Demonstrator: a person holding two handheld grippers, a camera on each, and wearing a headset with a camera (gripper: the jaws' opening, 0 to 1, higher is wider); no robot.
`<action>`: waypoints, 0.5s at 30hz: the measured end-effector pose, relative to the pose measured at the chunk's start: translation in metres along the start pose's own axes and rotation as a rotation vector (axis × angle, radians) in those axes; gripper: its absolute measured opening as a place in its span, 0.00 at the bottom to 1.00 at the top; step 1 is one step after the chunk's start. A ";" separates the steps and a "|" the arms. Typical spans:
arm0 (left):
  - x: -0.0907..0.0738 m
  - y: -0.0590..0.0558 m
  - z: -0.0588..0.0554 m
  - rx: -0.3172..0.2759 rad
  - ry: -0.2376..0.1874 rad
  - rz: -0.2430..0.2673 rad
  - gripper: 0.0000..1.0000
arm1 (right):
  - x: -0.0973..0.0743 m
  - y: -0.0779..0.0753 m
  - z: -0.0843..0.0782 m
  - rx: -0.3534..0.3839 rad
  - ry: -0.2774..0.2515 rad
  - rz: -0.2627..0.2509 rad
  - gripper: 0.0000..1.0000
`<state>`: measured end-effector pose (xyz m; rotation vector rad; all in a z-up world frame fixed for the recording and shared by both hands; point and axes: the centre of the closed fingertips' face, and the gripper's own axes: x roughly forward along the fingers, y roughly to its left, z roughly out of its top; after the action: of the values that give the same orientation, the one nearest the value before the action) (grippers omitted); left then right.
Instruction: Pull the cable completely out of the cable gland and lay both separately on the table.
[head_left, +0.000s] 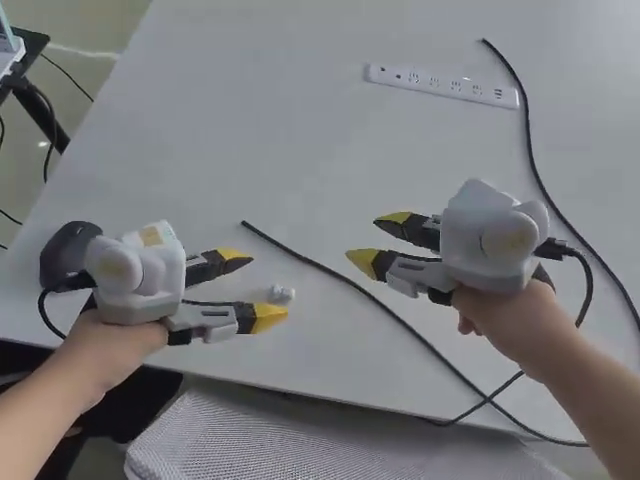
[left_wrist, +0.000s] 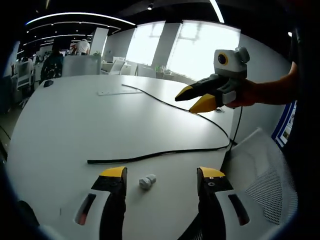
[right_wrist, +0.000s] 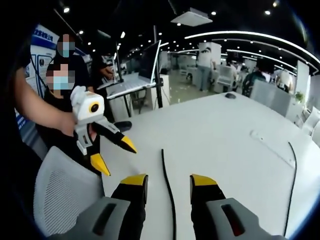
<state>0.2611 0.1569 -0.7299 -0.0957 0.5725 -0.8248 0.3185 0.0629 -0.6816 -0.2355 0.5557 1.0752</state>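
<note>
- White plastic, small and stubby: the cable gland (head_left: 281, 294) lies on the matt, pale table (head_left: 300, 120) close to its near edge. Its thread detail is too small to make out.
- The cable (head_left: 330, 275) is thin, black and round. It lies apart from the gland and runs diagonally from mid-table to the near edge, where its end is lost among other black leads.
- The left gripper (head_left: 262, 290) is held low at the near edge, with the hand wrapped under its white body. Its yellow-tipped jaws are wide and empty, and the gland lies on the table between them.
- The right gripper (head_left: 365, 238) hovers above the cable. Its jaws are parted and hold nothing.
- A white power strip (head_left: 440, 83) lies towards the far edge.
</note>
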 end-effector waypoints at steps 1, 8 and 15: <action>-0.002 -0.001 0.001 -0.004 -0.005 0.000 0.58 | -0.006 -0.001 -0.003 0.017 0.000 -0.006 0.32; -0.019 -0.010 0.012 -0.026 -0.037 0.021 0.64 | -0.036 0.006 -0.013 0.054 -0.030 -0.020 0.37; -0.036 -0.012 0.012 -0.043 -0.034 0.042 0.70 | -0.065 0.015 -0.036 0.086 -0.028 -0.007 0.48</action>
<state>0.2397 0.1725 -0.7003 -0.1363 0.5587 -0.7693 0.2707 0.0044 -0.6762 -0.1467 0.5743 1.0443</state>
